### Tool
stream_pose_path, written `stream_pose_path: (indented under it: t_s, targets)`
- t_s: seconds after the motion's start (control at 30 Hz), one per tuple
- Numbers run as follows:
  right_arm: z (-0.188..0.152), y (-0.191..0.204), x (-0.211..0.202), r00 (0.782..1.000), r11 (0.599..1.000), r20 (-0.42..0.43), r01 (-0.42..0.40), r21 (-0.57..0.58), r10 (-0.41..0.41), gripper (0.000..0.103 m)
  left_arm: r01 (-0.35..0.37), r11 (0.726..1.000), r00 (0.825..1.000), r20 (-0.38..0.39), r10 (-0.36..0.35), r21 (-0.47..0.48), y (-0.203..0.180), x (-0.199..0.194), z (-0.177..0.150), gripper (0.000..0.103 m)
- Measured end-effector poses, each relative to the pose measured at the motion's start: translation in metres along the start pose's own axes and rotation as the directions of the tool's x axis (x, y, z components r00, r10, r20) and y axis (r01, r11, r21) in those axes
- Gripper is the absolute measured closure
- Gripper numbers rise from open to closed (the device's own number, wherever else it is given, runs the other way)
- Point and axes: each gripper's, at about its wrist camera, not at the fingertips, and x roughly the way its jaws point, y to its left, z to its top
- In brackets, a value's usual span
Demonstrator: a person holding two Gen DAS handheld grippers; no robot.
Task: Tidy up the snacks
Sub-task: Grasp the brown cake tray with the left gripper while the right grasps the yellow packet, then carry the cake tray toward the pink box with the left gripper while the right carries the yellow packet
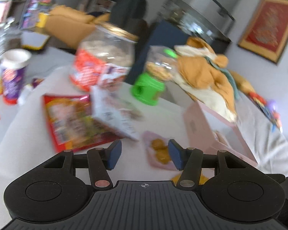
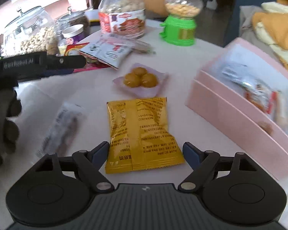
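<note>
Little can be read. In the right wrist view, pale lettering runs along the black body of the left tongs (image 2: 42,62); it looks like "GenRobot.AI", though the blur leaves that uncertain. The yellow snack packet (image 2: 142,134) on the bench carries dense black Chinese print, seen upside down and too small to make out. The red label on the big jar (image 2: 122,11) shows print that is illegible.

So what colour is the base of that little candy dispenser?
Bright green, with a matching green cap on its clear globe. The candy dispenser shows best in the right wrist view.
</note>
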Motion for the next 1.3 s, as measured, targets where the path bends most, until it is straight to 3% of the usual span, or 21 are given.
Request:
stream_pose_path:
  t_s: [0.23, 0.3, 0.37, 0.4, 0.53, 0.63, 0.73, 0.87, 1.0, 1.1, 1.17, 1.23, 1.3]
  targets:
    - [0.003, 0.012, -0.005, 0.99, 0.992, 0.131, 0.055, -0.109, -0.041, 0.018, -0.024, 0.99, 0.997, -0.065, 0.033, 0.138, -0.035, 0.048, 0.028, 0.044]
    - [0.013, 0.009, 0.007, 0.99, 0.996, 0.128, 0.065, -0.067, -0.056, 0.019, -0.036, 0.985, 0.994, -0.094, 0.052, 0.171, -0.038, 0.062, 0.027, 0.044]
    - [0.016, -0.001, 0.014, 0.996, 1.0, 0.092, -0.022, 0.007, 0.021, 0.037, -0.065, 0.977, 0.99, -0.106, 0.088, 0.202, -0.04, 0.074, 0.023, 0.044]
    - [0.013, -0.004, 0.012, 0.995, 0.998, 0.092, -0.052, 0.031, 0.049, 0.038, -0.078, 0.974, 0.988, -0.113, 0.104, 0.213, -0.04, 0.08, 0.02, 0.044]
    - [-0.019, -0.011, -0.007, 0.992, 0.999, 0.121, -0.036, 0.029, 0.032, 0.04, -0.059, 0.973, 0.984, -0.151, 0.095, 0.224, -0.039, 0.096, 0.008, 0.047]
    - [-0.046, -0.026, -0.025, 0.99, 0.998, 0.141, -0.019, 0.063, 0.01, 0.04, -0.001, 0.962, 0.983, -0.176, 0.051, 0.274, -0.05, 0.09, 0.0, 0.054]
    - [-0.068, -0.043, -0.038, 0.981, 0.991, 0.168, 0.077, 0.108, -0.094, 0.038, 0.046, 0.941, 0.972, -0.231, 0.035, 0.336, -0.068, 0.077, -0.019, 0.06]
    - [-0.083, -0.069, -0.042, 0.977, 0.976, 0.177, 0.081, 0.203, -0.118, 0.023, 0.092, 0.908, 0.961, -0.274, 0.026, 0.41, -0.091, 0.049, -0.042, 0.059]
    - [-0.093, -0.081, -0.041, 0.974, 0.962, 0.201, 0.045, 0.269, -0.102, 0.02, 0.032, 0.889, 0.976, -0.205, 0.07, 0.457, -0.103, 0.014, -0.05, 0.059]
    - [-0.091, -0.078, -0.038, 0.973, 0.963, 0.206, 0.047, 0.264, -0.103, 0.017, 0.065, 0.883, 0.972, -0.23, 0.049, 0.464, -0.112, 0.005, -0.055, 0.059]
    - [-0.094, -0.075, -0.038, 0.972, 0.965, 0.205, 0.057, 0.256, -0.112, 0.017, 0.068, 0.861, 0.962, -0.26, 0.077, 0.505, -0.12, 0.01, -0.066, 0.057]
    - [-0.098, -0.07, -0.039, 0.971, 0.967, 0.202, 0.075, 0.245, -0.126, 0.016, 0.03, 0.822, 0.96, -0.244, 0.134, 0.569, -0.129, 0.016, -0.078, 0.05]
    - [-0.099, -0.068, -0.039, 0.97, 0.968, 0.2, 0.088, 0.237, -0.137, 0.016, 0.016, 0.81, 0.958, -0.242, 0.155, 0.586, -0.133, 0.02, -0.084, 0.048]
